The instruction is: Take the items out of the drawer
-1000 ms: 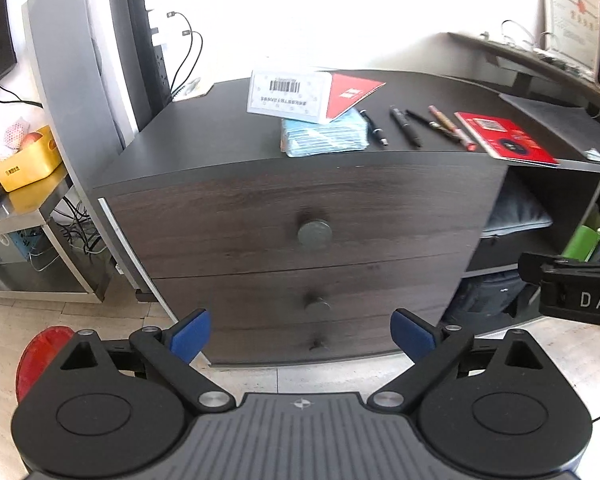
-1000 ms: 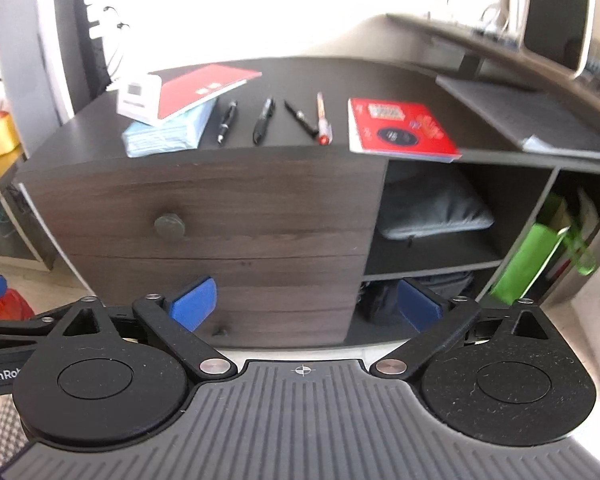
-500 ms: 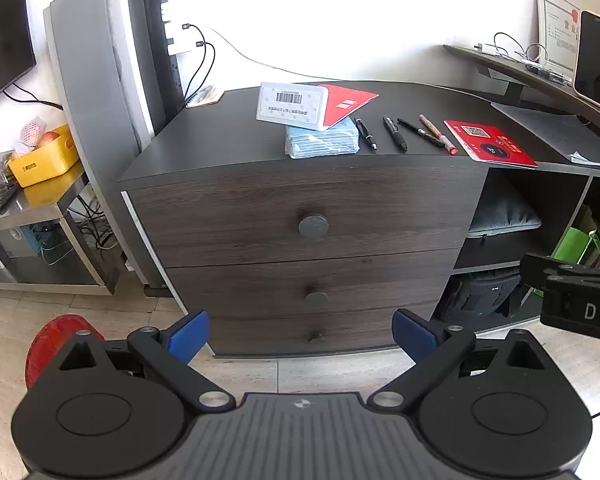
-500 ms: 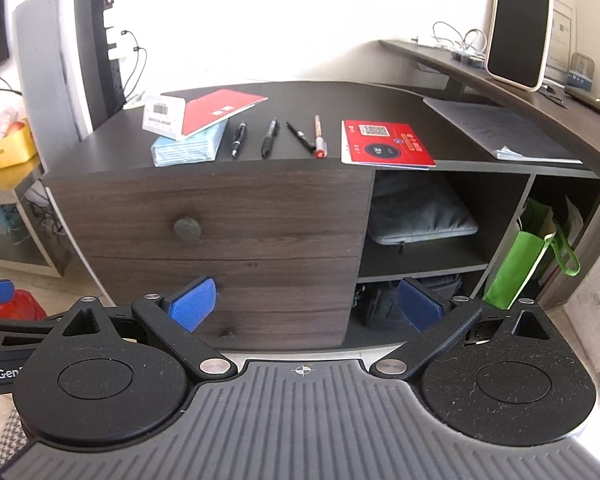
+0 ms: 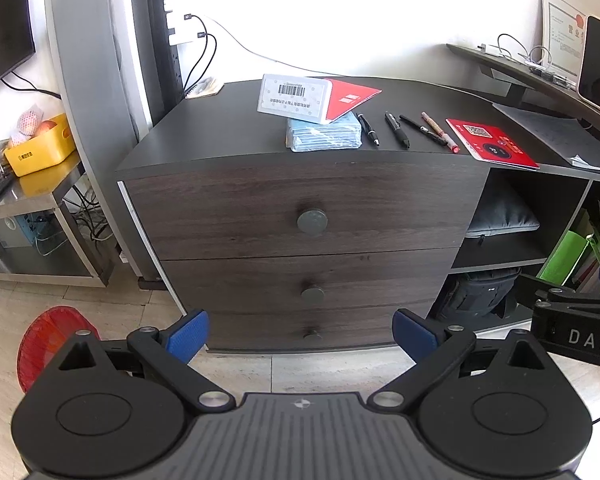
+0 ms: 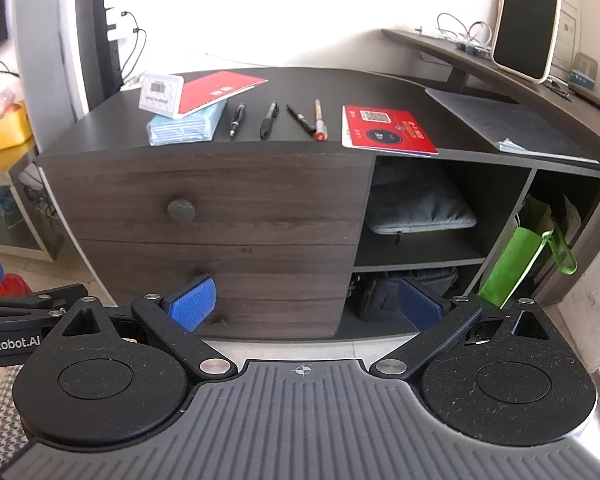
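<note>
A dark wood cabinet has three shut drawers; the top drawer [image 5: 300, 204] has a round knob [image 5: 312, 221], also in the right wrist view [image 6: 181, 211]. On the cabinet top lie a red booklet with a white barcode box [image 5: 296, 98] over a blue packet [image 5: 324, 136], several pens [image 5: 396, 130] and a red card [image 5: 490, 148]. My left gripper [image 5: 302, 336] is open and empty, well back from the drawers. My right gripper [image 6: 306, 304] is open and empty, also well back.
Open shelves to the right hold a grey sleeve [image 6: 420, 208], a black bag [image 5: 480, 292] and a green bag [image 6: 512, 268]. A grey tower [image 5: 100, 60] and a steel side table with a yellow box [image 5: 40, 148] stand left. A red object [image 5: 48, 340] lies on the floor.
Both grippers have pulled back and risen, so the cabinet looks farther and its top shows more. The drawers stay shut and both grippers stay open.
</note>
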Tool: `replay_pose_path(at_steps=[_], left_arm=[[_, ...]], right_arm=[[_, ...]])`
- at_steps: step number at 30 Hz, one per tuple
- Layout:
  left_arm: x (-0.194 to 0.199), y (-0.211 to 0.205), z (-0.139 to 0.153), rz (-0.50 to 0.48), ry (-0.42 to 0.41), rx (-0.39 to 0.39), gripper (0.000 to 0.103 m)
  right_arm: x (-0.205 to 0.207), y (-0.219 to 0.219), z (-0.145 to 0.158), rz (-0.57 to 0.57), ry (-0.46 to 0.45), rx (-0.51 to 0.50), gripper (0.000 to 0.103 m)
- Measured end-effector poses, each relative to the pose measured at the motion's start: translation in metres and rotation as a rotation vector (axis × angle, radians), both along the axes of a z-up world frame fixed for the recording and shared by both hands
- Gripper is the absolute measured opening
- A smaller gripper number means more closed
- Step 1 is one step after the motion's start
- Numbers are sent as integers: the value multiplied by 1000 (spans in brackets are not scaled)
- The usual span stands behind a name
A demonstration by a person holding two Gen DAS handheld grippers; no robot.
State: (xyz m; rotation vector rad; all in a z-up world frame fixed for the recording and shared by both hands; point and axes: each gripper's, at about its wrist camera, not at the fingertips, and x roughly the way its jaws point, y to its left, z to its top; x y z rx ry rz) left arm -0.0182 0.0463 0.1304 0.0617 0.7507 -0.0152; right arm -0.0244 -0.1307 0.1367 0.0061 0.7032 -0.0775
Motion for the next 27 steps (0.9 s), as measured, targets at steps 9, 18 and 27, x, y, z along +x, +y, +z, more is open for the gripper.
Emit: replay_pose_path(at_steps=[9,18,27], left_arm=[[1,-1,-2,5,7,4,99],[0,-2,-2,6,8,9,101],[1,-2,-1,14,3,10,101]], right_arm=[[0,0,0,3,-3,6,100],[0,1,0,4,-3,1,100],[-1,2,1,7,-5,-2,100]])
